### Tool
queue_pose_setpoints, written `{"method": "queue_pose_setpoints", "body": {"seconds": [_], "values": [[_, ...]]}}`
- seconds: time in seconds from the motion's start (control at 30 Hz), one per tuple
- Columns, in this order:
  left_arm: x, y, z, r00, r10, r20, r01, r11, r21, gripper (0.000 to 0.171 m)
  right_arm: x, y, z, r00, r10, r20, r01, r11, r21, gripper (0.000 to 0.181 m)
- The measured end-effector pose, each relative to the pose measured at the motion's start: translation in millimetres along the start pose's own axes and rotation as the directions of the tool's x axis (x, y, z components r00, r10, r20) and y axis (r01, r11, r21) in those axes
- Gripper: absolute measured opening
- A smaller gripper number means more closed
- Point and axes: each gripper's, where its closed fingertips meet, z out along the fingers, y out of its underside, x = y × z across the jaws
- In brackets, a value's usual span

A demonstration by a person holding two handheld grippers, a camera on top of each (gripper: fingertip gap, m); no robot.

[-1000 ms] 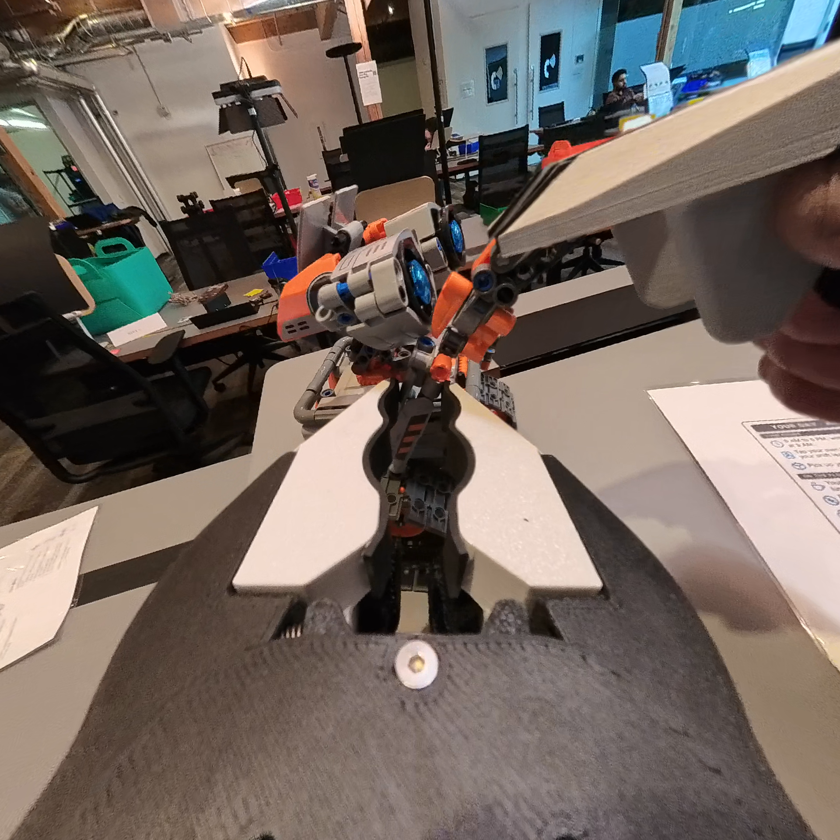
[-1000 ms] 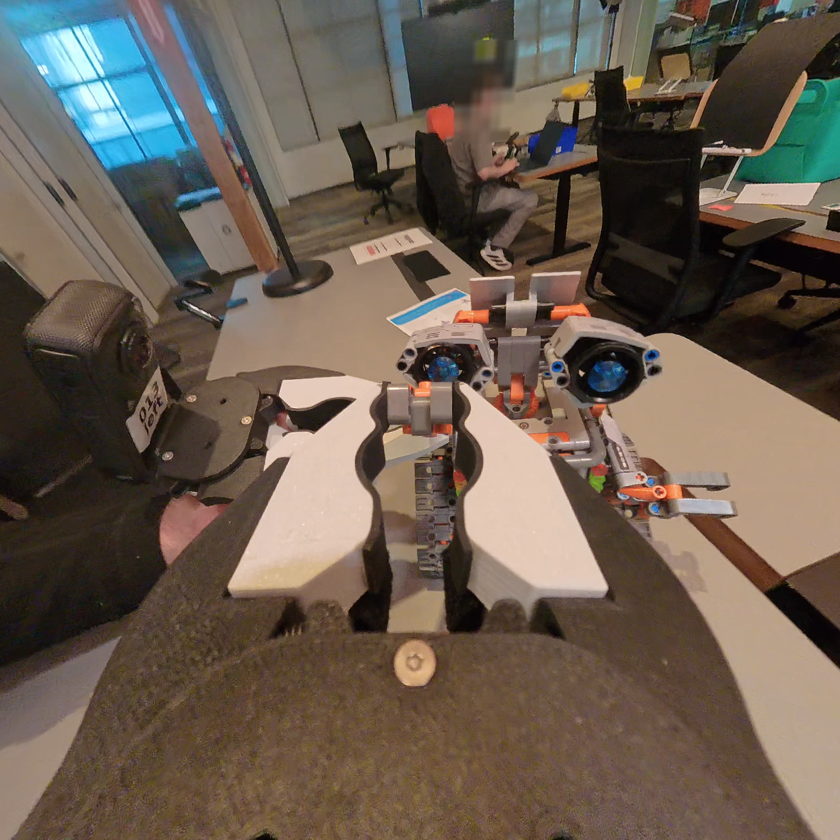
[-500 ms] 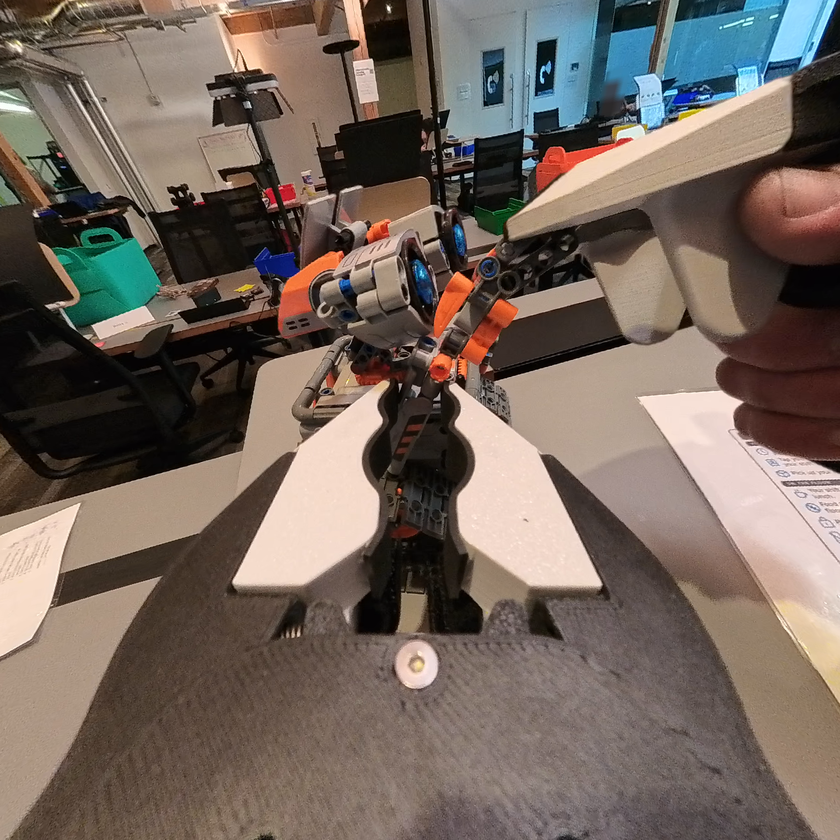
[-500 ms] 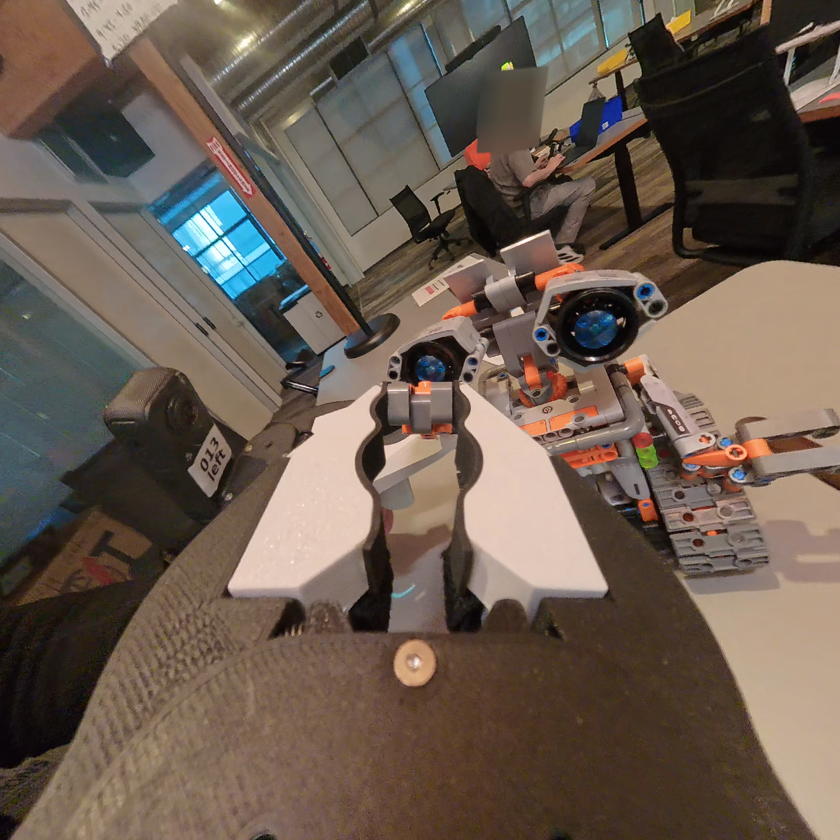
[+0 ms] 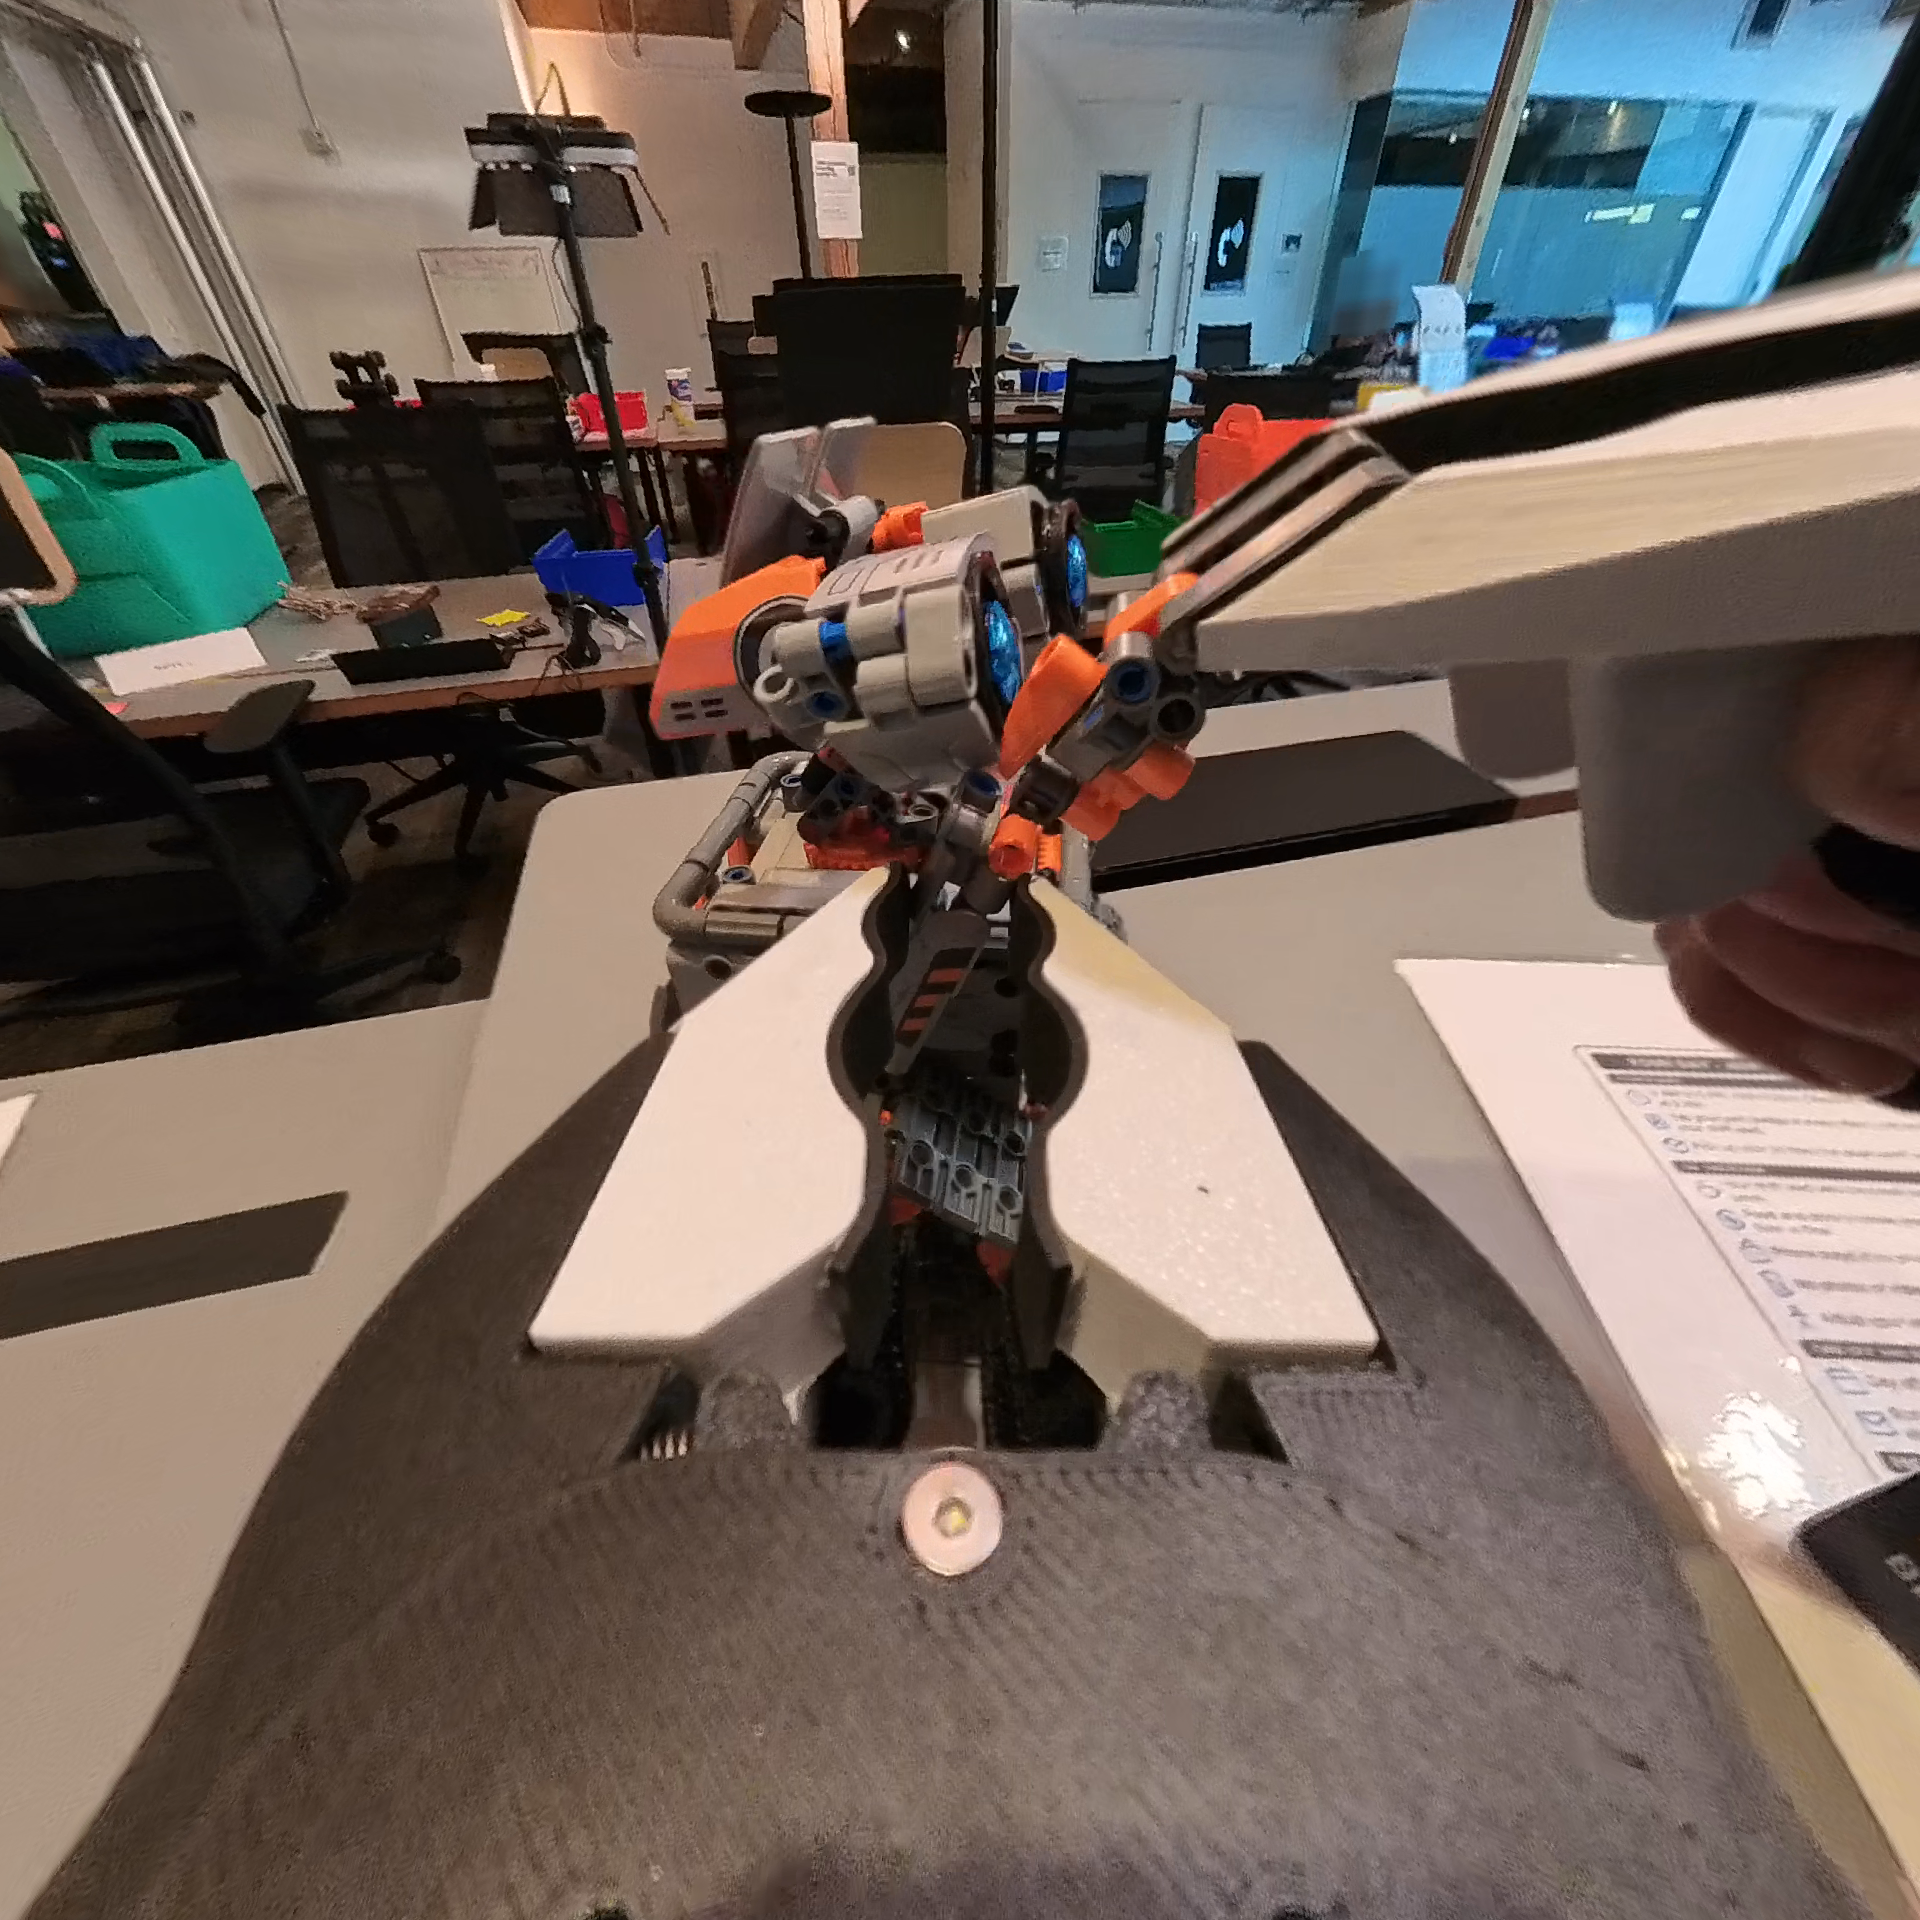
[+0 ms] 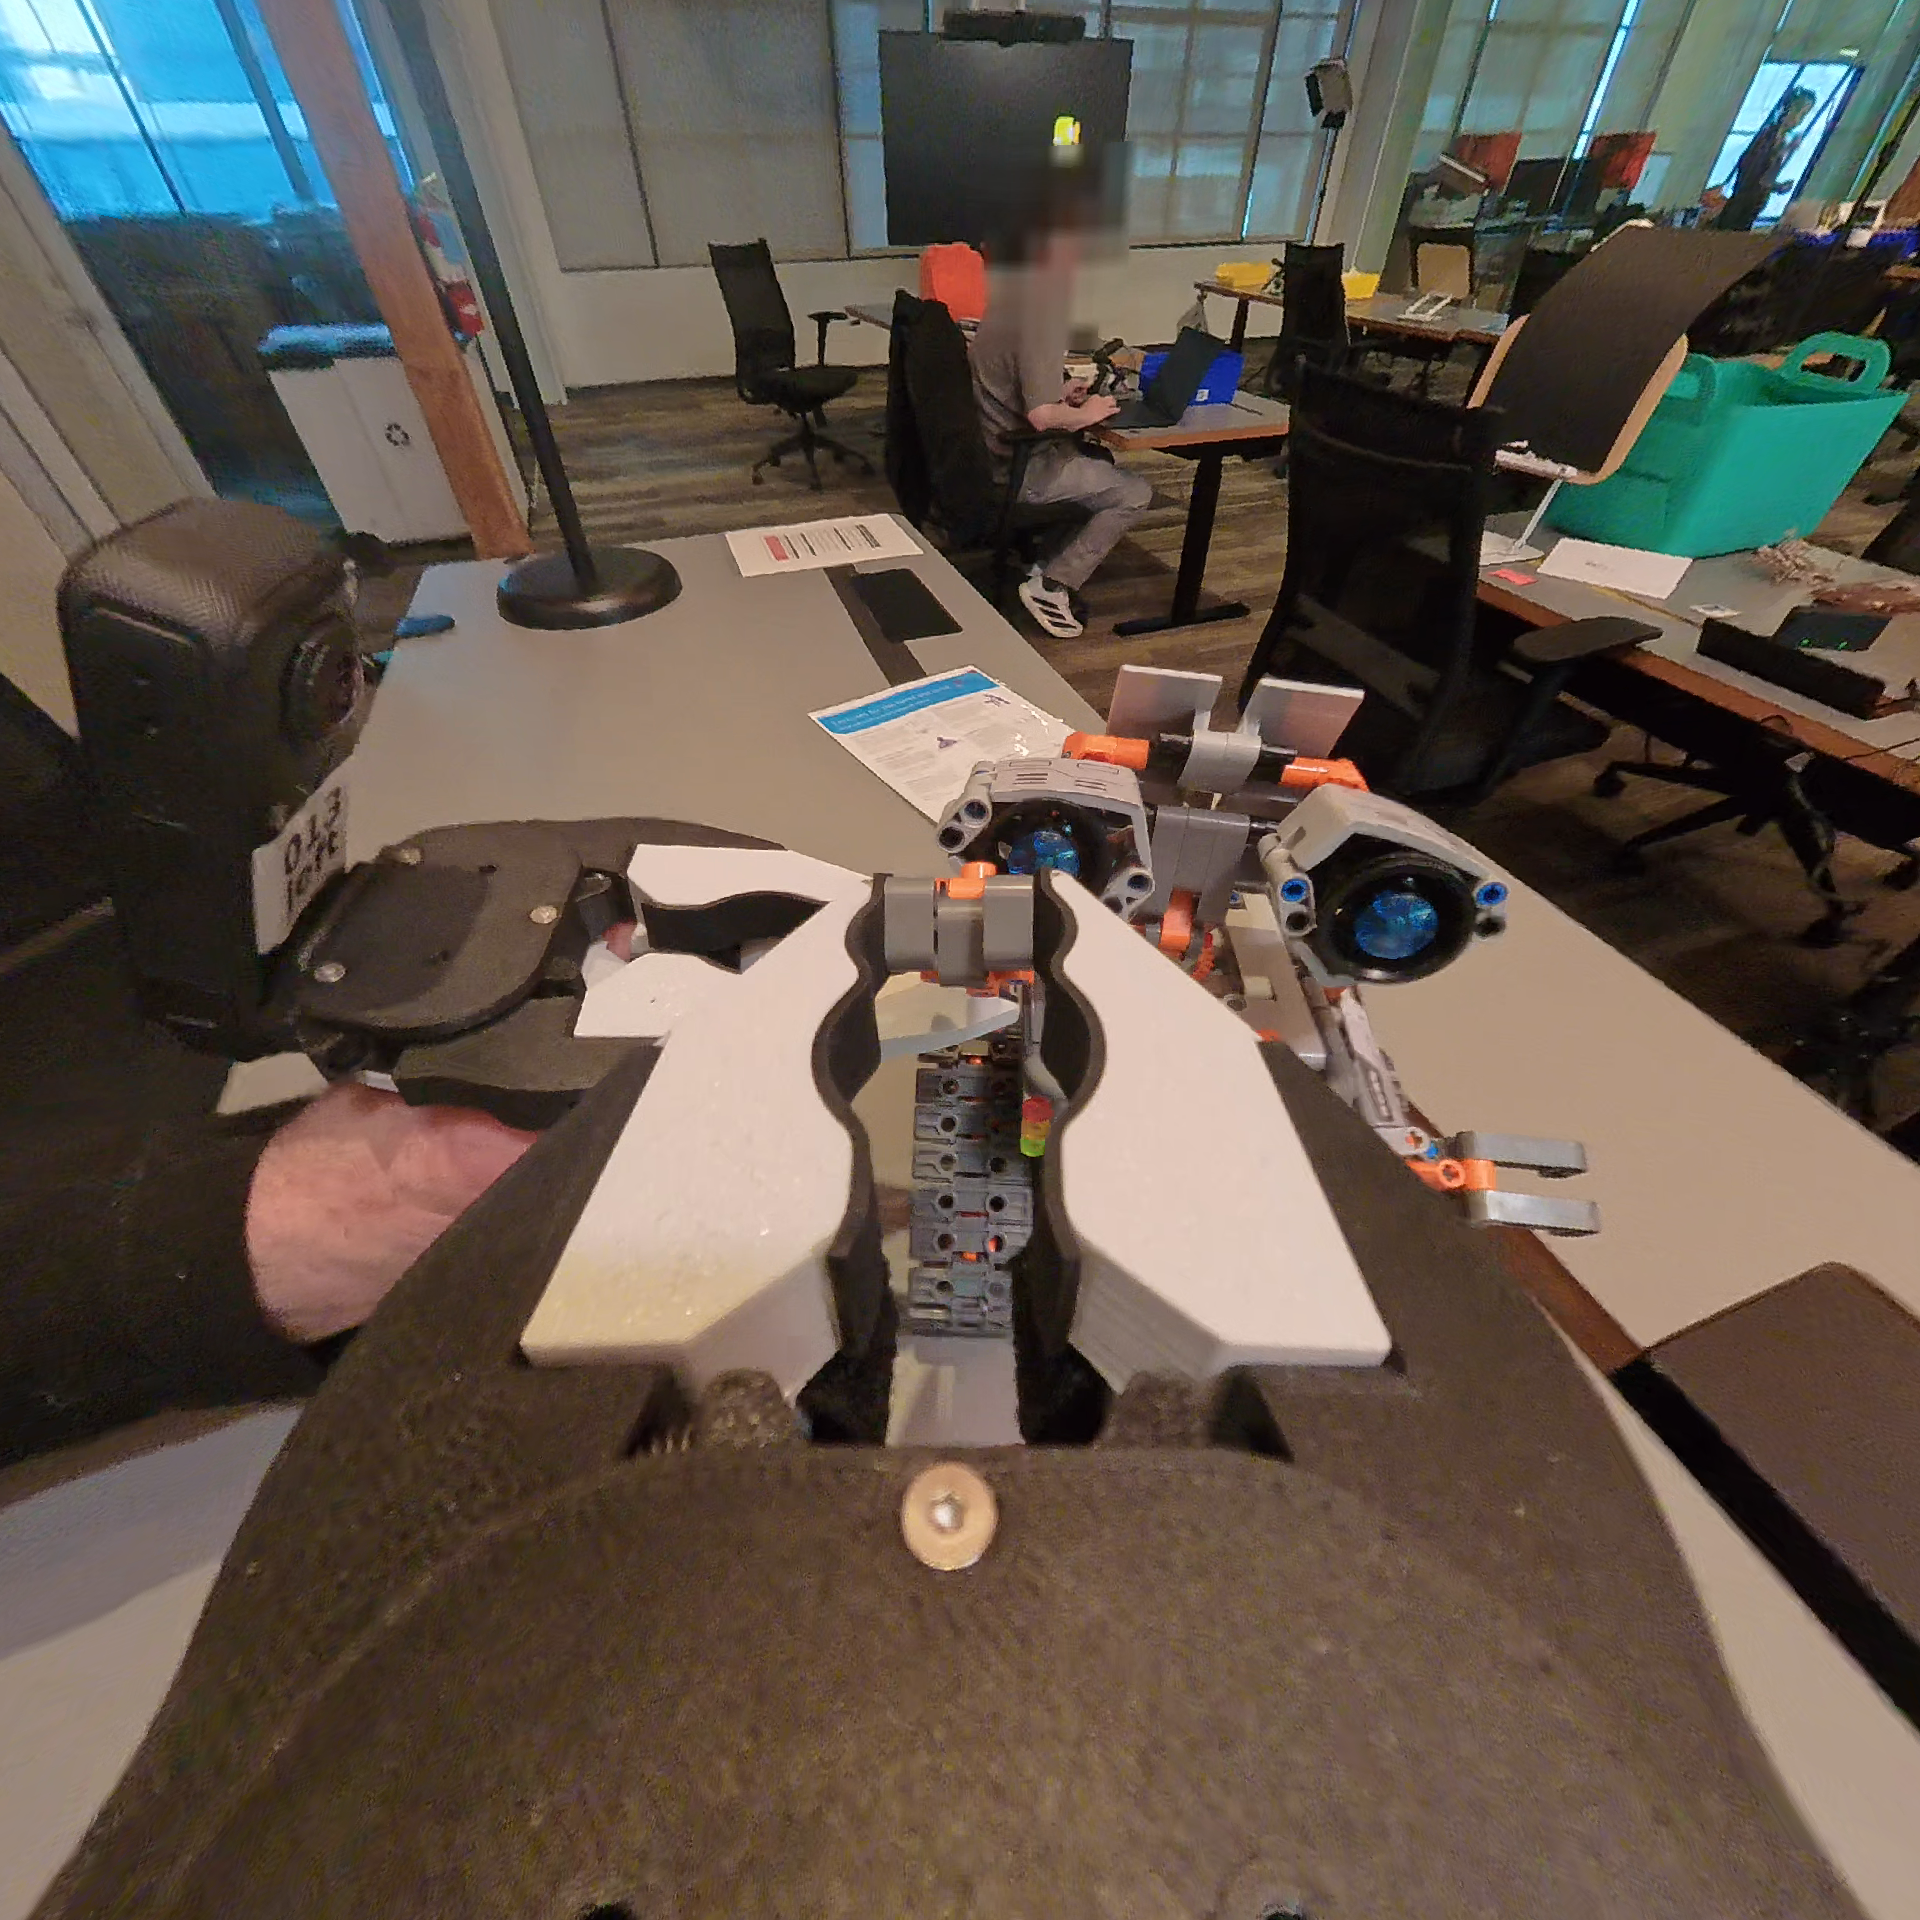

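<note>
Near the grey worktop's (image 5: 312, 1091) far edge, the grey-and-orange plastic brick-built tracked robot (image 5: 914, 707) (probably light, fragile, joints loose) is gripped twice: left gripper (image 5: 956, 935) clenches its shoulder strut, right gripper (image 6: 961, 925) its raised claw.

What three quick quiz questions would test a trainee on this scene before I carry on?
1. True or false: the left gripper is open and clear of the grey-and-orange toy brick robot.
2. What does the right gripper pinch? A: the robot's blue-lens eye. B: its grey-and-orange arm end. C: a white printed sheet.
3. Fill in: the robot stands on a grey ____.
Key: 1 false; 2 B; 3 table.
</note>
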Motion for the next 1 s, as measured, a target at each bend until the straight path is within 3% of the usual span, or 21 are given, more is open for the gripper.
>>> {"method": "queue_pose_setpoints", "body": {"seconds": [0.27, 0.67, 0.77, 0.8, 0.87, 1.0], "values": [[1.3, 0.1, 0.8, 1.000, -0.027, -0.007, 0.027, 1.000, 0.004, 0.016, 8.4, 4.4, -5.7, 0.972, 0.229, 0.048, -0.234, 0.963, 0.133, 0.025], [-0.7, 0.9, 1.4, 0.996, -0.091, -0.020, 0.091, 0.996, 0.007, 0.016, 9.0, 8.6, -4.3, 0.966, 0.255, 0.047, -0.259, 0.947, 0.188, 0.025], [-6.6, -3.8, -0.7, 0.999, -0.053, 0.015, 0.052, 0.998, 0.030, 0.013, 5.6, 16.3, -3.3, 0.959, 0.268, 0.089, -0.276, 0.956, 0.099, 0.020], [-8.1, -4.1, -0.2, 0.997, -0.072, -0.004, 0.072, 0.997, 0.023, 0.013, 7.3, 15.4, -5.1, 0.964, 0.253, 0.086, -0.260, 0.961, 0.091, 0.024], [-8.4, -2.3, 0.5, 0.999, 0.040, 0.007, -0.040, 0.999, -0.001, 0.013, 14.0, 7.8, -10.6, 0.972, 0.225, 0.073, -0.230, 0.970, 0.072, 0.044], [-6.5, -1.6, -1.2, 0.996, 0.087, 0.021, -0.087, 0.996, -0.005, 0.013, 12.3, -3.3, -10.7, 0.985, 0.128, 0.120, -0.119, 0.990, -0.074, 0.052]]}}
